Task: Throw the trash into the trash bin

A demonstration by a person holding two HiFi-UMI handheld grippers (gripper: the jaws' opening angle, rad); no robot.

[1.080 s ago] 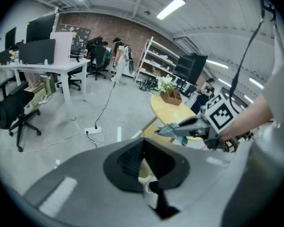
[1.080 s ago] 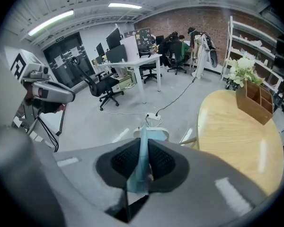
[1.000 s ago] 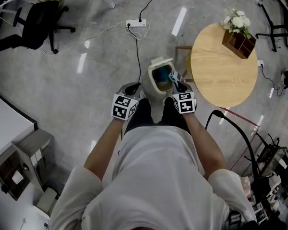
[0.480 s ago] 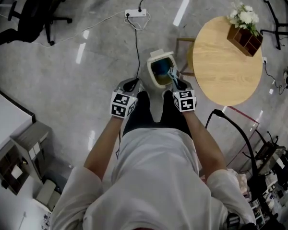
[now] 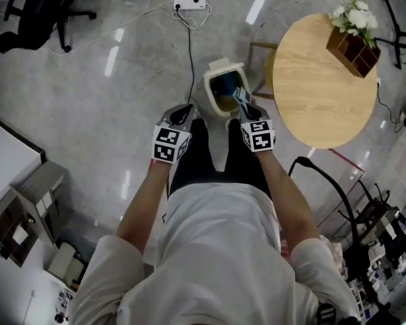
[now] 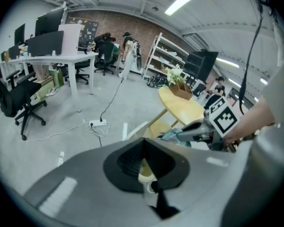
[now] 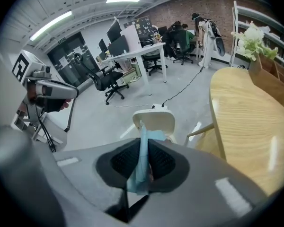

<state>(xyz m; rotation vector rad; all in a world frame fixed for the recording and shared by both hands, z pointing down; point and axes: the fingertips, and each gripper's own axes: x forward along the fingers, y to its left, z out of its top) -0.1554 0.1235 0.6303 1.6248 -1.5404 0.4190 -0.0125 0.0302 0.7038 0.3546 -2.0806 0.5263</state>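
Both hands have sunk a little toward the bin since the earlier frame, and the bin now lies slightly higher in the head view, as though the head has tipped forward with the reach. On the grey polished concrete floor (image 5: 88,114) stands the person in a white shirt (image 5: 216,249), feet just short of the target. This stance looks chosen so that a drop can be made straight down instead of a toss. To the right stands the round light-wood table (image 5: 325,87), with a wooden box of white flowers (image 5: 354,46) at its far edge, both well clear of the action. The cream plastic trash bin (image 5: 208,93), blue inside and open at the top, sits on the floor just beside the table. The right gripper (image 5: 245,110) points steeply down at it with its jaws pinched on a thin pale-blue strip of trash (image 5: 239,98). The strip stands upright between the pads, and its free end is already over the near right side of the bin's mouth. A grip that far out on the strip should let it fall cleanly once the jaws part. The left gripper (image 5: 183,116) hangs beside the bin's left side with its jaws closed together. It carries nothing I can identify and seems merely kept out of the way.
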